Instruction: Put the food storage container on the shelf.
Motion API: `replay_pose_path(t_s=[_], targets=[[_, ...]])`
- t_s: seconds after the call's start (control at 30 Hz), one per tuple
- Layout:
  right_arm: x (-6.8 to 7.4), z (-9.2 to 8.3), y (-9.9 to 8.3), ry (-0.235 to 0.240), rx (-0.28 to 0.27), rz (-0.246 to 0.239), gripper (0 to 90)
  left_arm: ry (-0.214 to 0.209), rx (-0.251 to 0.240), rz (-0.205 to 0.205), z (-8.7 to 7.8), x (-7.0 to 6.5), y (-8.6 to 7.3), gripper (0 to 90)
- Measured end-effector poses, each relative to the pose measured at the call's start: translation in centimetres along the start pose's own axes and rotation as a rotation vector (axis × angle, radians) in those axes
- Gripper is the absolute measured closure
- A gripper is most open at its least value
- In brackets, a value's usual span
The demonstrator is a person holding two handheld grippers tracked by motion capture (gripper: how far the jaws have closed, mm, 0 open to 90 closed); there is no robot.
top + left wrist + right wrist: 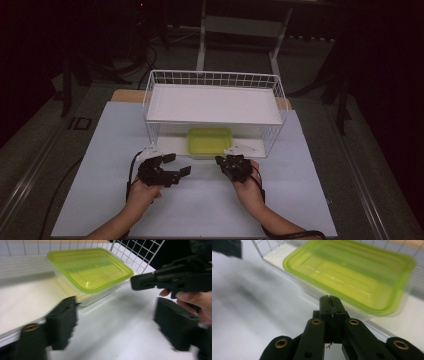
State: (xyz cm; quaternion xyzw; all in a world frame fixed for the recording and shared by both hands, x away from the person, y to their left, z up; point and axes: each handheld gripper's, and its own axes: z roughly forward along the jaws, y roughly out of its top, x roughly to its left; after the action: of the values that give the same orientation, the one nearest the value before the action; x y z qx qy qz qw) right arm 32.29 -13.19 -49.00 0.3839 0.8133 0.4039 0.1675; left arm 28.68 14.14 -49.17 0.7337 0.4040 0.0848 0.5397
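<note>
Both grippers sit before the green-lidded container (209,141): left gripper (176,165) spread empty, right gripper (220,161) pressed together on nothing. Approach stage, judged; next, jaws must bracket the container's sides under the wire basket (150,95)

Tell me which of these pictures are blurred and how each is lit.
High view: sharp but dim, dark room around the white wire basket. Left gripper view: bright, its own claw smeared, the green-lidded container fairly crisp. Right gripper view: shut claw sharp, container and table smeared.
</note>
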Motion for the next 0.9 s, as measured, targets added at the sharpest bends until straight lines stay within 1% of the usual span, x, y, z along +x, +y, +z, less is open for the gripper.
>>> replay_pose_path(t_s=[0.03, 0.07, 0.1, 0.13, 0.17, 0.2, 0.23, 0.27, 0.3, 0.33, 0.37, 0.4, 0.43, 0.47, 0.5, 0.53, 0.57, 0.63, 0.67, 0.7, 0.77, 0.8, 0.83, 0.87, 0.9], targets=[[0.1, 0.4, -0.1, 0.009, 0.008, 0.004, 90.0, 0.000, 0.000, 0.000, 0.0, 0.0, 0.0, 13.9], [0.1, 0.4, -0.1, 0.009, 0.008, 0.004, 90.0, 0.010, -0.008, 0.009, -0.2, 0.0, -0.2, 13.9], [0.3, 1.3, -0.3, 0.016, 0.027, 0.008, 89.9, 0.022, -0.019, 0.014, -0.3, 0.1, -0.3, 3.6], [0.4, 1.6, -0.4, 0.017, 0.034, 0.009, 89.9, 0.032, -0.024, 0.018, -0.5, 0.1, -0.4, 1.9], [0.5, 2.0, -0.4, 0.018, 0.040, 0.013, 89.9, 0.058, -0.039, 0.027, -0.6, 0.2, -0.5, 2.0], [0.5, 2.0, -0.4, 0.018, 0.040, 0.013, 89.9, 0.058, -0.039, 0.027, -0.6, 0.2, -0.5, 1.9], [0.6, 3.0, -0.5, 0.016, 0.055, 0.013, 89.9, 0.093, -0.066, 0.022, -0.8, 0.6, -0.8, 1.9], [0.6, 3.0, -0.5, 0.016, 0.055, 0.013, 89.9, 0.093, -0.066, 0.022, -0.8, 0.6, -0.8, 1.9], [0.8, 3.8, -0.5, 0.012, 0.068, 0.007, 89.9, 0.072, -0.071, -0.022, -0.9, 1.2, -0.9, 1.9], [0.8, 3.8, -0.5, 0.012, 0.068, 0.007, 89.9, 0.072, -0.071, -0.022, -0.9, 1.2, -0.9, 2.0], [0.9, 4.4, -0.3, 0.009, 0.071, -0.003, 89.9, 0.094, -0.092, -0.023, -0.9, 1.4, -1.2, 2.0], [0.9, 4.4, -0.3, 0.009, 0.071, -0.003, 89.9, 0.094, -0.092, -0.023, -0.9, 1.4, -1.2, 2.0], [0.9, 4.8, -0.1, 0.003, 0.069, -0.008, 89.9, 0.109, -0.091, -0.006, -0.9, 1.4, -1.3, 2.0], [0.9, 4.8, -0.1, 0.003, 0.069, -0.008, 89.9, 0.109, -0.091, -0.006, -0.9, 1.4, -1.3, 2.0], [0.7, 5.0, 0.0, 0.003, 0.066, 0.005, 89.9, 0.116, -0.094, 0.009, -0.9, 1.2, -1.3, 2.0], [0.7, 5.0, 0.0, 0.003, 0.066, 0.005, 89.9, 0.116, -0.094, 0.009, -0.9, 1.2, -1.3, 2.0], [0.7, 5.1, 0.1, 0.004, 0.065, 0.010, 89.9, 0.121, -0.104, 0.015, -0.9, 1.1, -1.3, 2.0], [0.3, 5.5, 0.4, -0.008, 0.062, 0.006, 89.8, 0.140, -0.125, 0.045, -1.0, 0.8, -1.3, 2.0], [0.3, 5.5, 0.4, -0.008, 0.062, 0.006, 89.8, 0.140, -0.125, 0.045, -1.0, 0.8, -1.3, 2.0], [0.0, 5.7, 0.7, -0.010, 0.064, 0.025, 89.8, 0.161, -0.149, 0.076, -1.1, 0.5, -1.3, 2.1], [-0.1, 5.8, 0.8, -0.014, 0.062, 0.024, 89.8, 0.161, -0.153, 0.084, -1.1, 0.4, -1.3, 2.1], [-0.3, 6.0, 1.0, -0.020, 0.064, 0.012, 89.8, 0.157, -0.158, 0.081, -1.1, 0.3, -1.3, 2.1], [-0.6, 6.3, 1.2, -0.034, 0.059, 0.012, 89.8, 0.150, -0.150, 0.077, -1.1, 0.3, -1.3, 2.1], [-0.6, 6.3, 1.2, -0.034, 0.059, 0.012, 89.8, 0.150, -0.150, 0.077, -1.1, 0.3, -1.3, 2.1], [-1.0, 6.5, 1.5, -0.044, 0.056, 0.025, 89.8, 0.144, -0.154, 0.073, -1.1, 0.3, -1.3, 2.1]])
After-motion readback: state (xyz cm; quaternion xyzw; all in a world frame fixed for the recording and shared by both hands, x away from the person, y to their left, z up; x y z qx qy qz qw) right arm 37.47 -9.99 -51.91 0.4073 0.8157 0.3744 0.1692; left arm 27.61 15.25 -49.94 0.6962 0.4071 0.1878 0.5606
